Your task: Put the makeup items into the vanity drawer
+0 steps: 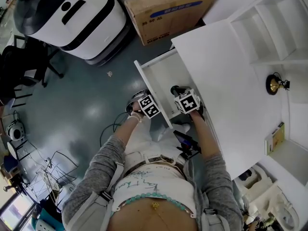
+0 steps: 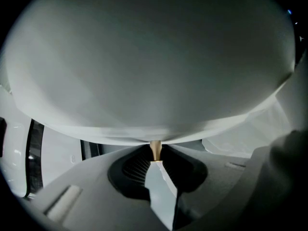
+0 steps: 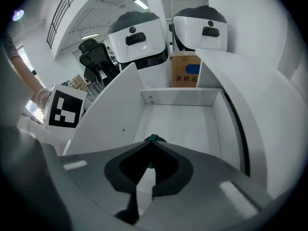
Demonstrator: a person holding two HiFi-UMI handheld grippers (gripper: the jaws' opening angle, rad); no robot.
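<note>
Nearby, cardboard box [image 1: 168, 9] beyond drawer [image 1: 162, 81].

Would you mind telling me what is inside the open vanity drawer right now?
The drawer shows a bare white floor. The right tongs hang above it, shut on a small green item, and they hide the floor's near end.

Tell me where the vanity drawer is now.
Head view, centre: the drawer stands pulled out at the picture-left edge of the white vanity top, the cardboard box beyond its far end, the right gripper above it.
</note>
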